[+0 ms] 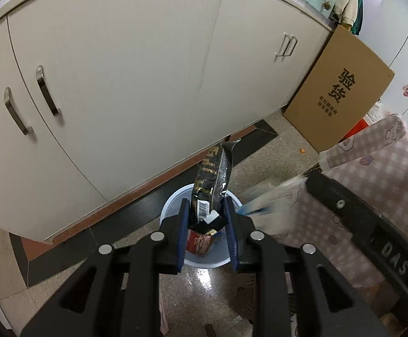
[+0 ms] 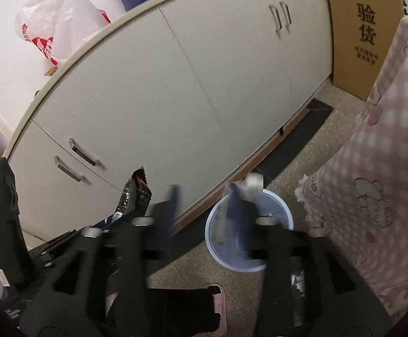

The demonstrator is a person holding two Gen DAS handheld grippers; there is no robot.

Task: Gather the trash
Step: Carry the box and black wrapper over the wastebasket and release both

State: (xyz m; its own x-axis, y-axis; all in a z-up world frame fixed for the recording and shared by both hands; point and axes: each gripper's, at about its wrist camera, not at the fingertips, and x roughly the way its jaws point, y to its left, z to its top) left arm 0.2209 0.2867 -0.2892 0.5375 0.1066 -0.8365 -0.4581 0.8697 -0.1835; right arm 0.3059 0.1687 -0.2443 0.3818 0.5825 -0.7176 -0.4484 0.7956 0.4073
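Both cams are wrist fisheyes, each looking fwd along its own fingers and tilted steeply down at the floor. Left cam sits close above the blue bin point(image 1: 166, 206), which shows at 6 o'clock of centre. Right cam sees the same bin point(image 2: 284, 210) at 5 o'clock. Shared: bin, white cabinet point(image 1: 125, 64) point(image 2: 192, 84) across the top, cardboard box point(image 1: 341, 90) point(image 2: 364, 28) at 2 o'clock, pink checked cloth point(image 1: 386, 168) point(image 2: 378, 168) at 3–4 o'clock.

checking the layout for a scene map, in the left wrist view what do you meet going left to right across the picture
paired cabinet handles -> black snack wrapper clamped in the left tool, over the blue bin -> cardboard box -> pink checked cloth
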